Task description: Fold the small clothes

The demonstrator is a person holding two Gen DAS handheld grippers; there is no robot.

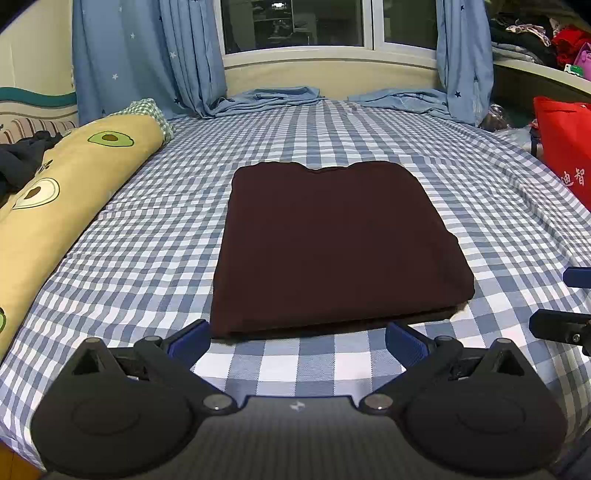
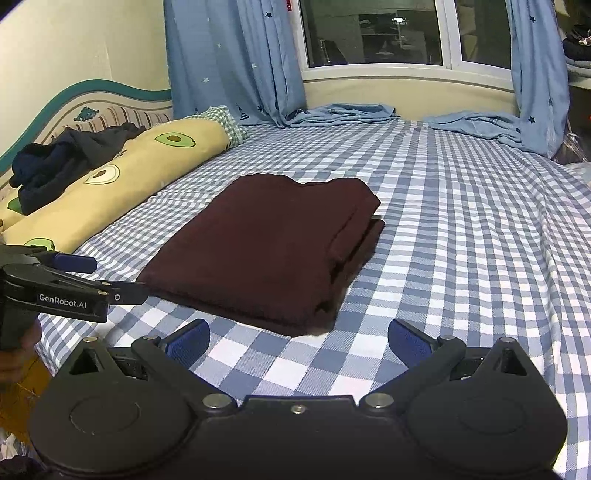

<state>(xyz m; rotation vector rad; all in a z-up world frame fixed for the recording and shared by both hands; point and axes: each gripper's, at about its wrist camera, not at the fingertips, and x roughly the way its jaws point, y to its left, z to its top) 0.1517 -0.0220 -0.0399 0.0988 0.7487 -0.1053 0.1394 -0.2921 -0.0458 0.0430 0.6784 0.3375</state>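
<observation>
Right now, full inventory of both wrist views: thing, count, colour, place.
garment: 1, dark maroon, folded into a rectangle, mid-bed
sheet: 1, blue-white check, covers the bed
bolster: 1, yellow with avocado print, along the left side of the bed
dark clothes: 1 heap, navy-black, on the bolster by the headboard
curtains: 2, light blue with stars, flanking the window, hems pooled on the bed
window: 1, white frame, dark outside, far wall
red bag: 1, red with white print, right of the bed
clutter: mixed colours, shelf at upper right
left gripper: open, empty, at the garment's near edge
right gripper: open, empty, at the garment's near right corner
</observation>
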